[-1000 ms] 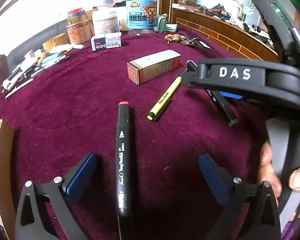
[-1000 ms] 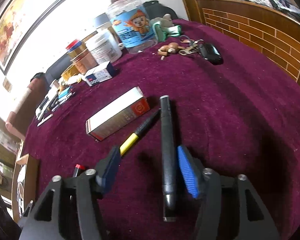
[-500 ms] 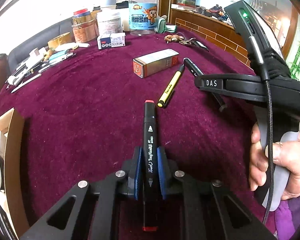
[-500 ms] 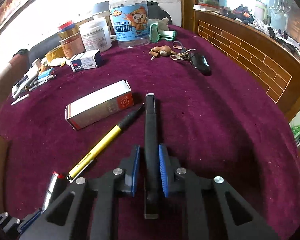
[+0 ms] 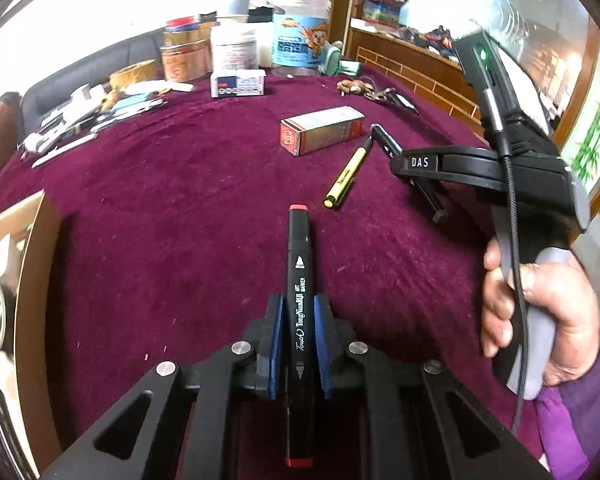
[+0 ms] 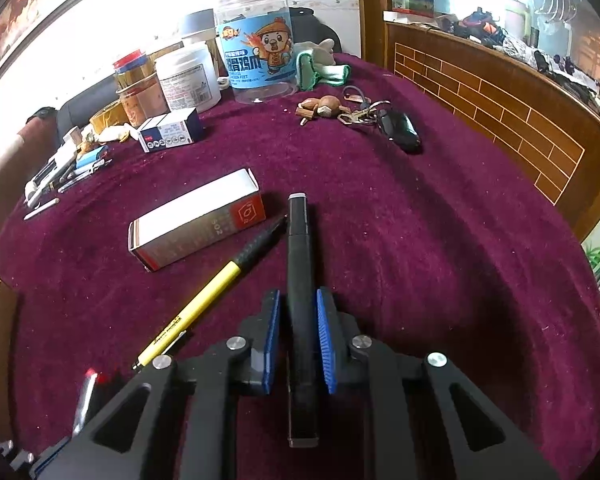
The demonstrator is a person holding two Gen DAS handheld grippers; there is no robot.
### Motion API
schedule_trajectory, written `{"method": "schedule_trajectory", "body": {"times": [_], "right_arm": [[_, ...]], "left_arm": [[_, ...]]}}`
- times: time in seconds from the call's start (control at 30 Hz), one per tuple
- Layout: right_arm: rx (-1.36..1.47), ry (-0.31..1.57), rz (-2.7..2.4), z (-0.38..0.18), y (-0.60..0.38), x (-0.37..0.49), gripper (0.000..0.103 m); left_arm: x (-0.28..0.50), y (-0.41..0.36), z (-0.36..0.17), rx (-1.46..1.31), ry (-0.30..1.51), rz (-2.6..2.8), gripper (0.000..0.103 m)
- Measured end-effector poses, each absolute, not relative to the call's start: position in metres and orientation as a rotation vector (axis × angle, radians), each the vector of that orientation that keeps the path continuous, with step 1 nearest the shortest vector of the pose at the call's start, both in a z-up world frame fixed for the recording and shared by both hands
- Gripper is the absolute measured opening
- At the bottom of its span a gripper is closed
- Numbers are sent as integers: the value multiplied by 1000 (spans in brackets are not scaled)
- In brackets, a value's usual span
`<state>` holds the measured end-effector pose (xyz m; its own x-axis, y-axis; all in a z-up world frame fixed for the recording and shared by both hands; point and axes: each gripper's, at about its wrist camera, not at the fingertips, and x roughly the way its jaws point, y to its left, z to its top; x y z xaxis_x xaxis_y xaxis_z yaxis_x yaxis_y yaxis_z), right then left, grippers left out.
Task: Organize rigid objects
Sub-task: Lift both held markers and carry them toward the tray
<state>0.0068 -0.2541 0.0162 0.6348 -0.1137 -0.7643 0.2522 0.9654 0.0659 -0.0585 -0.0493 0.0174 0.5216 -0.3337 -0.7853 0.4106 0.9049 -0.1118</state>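
My left gripper (image 5: 298, 312) is shut on a black marker with red ends (image 5: 299, 264), held lengthwise between the blue pads over the maroon tablecloth (image 5: 160, 208). My right gripper (image 6: 299, 308) is shut on a plain black marker (image 6: 299, 248), also held lengthwise. In the left wrist view the right gripper body (image 5: 480, 168) sits at the right, with the black marker (image 5: 384, 140) sticking out both sides. A yellow pen (image 6: 216, 288) lies on the cloth left of the right gripper; it also shows in the left wrist view (image 5: 346, 178).
An orange and white box (image 6: 196, 220) lies beyond the yellow pen. Keys with a black fob (image 6: 396, 128) lie further back. Jars, a small blue box (image 6: 170, 134) and several pens (image 5: 64, 132) crowd the far edge. A cardboard box (image 5: 16, 264) stands at the left.
Both grippers closed from open onto their markers a second ago. Since then both have lifted and pulled back a little with the markers held.
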Motion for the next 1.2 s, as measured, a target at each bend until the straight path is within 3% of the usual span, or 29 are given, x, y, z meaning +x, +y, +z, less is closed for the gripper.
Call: {"method": "schedule_trajectory", "body": {"times": [0.3,0.7,1.2], "right_arm": [[393,837,-138,14,-281,2,14],[89,948,-224,19,-247,26,14],[377,947,-71,25,-270,-49,14]], "left_arm": [[-77,-38,10,28,954,-452,15],[-90,-30,12,11,921,-482,15],[-118,-12,30,-41,884,-515,15]]}}
